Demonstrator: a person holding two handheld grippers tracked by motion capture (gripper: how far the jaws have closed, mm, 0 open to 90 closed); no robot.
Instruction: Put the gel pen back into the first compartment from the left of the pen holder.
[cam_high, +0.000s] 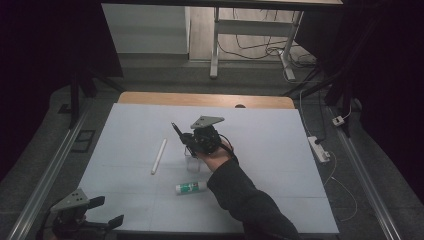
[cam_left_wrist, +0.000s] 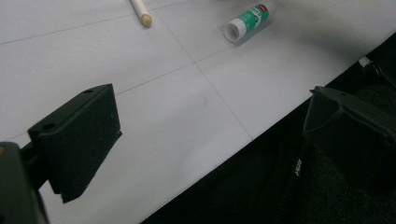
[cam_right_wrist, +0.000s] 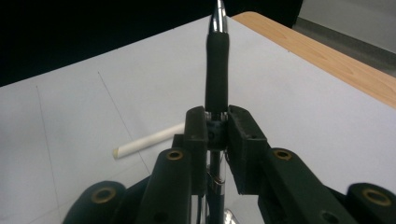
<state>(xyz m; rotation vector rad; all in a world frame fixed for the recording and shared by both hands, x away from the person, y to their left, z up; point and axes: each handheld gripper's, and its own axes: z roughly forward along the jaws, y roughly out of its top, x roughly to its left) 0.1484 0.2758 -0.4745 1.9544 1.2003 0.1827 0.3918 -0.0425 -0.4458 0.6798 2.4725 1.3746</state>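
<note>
The right tool (cam_high: 186, 140) is clamped on a pen (cam_right_wrist: 216, 70), its two jaws pressed against the barrel just below the black rubber grip; in the right gripper view the pen runs up between them and its metal tip points toward the far wooden edge of the bench (cam_right_wrist: 327, 56). In the high view the person's right hand (cam_high: 215, 155) holds this tool over the middle of the white sheet (cam_high: 265, 145), and the pen (cam_high: 177, 131) juts out up and to the left of it. Something small and clear sits just under the tool, too dim to make out. A white stick (cam_high: 159, 156) lies on the sheet to the left of the tool, apart from it, roughly lengthwise toward the person. A green-and-white glue stick (cam_high: 190, 187) lies on its side nearer the person, just beside the dark sleeve (cam_high: 245, 200). The left tool (cam_high: 95, 212) sits at the near left corner of the bench, jaws wide apart with nothing between them; in its own view one jaw hangs over the sheet and the other over the dark floor beyond the edge, with the glue stick (cam_left_wrist: 246, 22) and the end of the stick (cam_left_wrist: 141, 13) well ahead.
</note>
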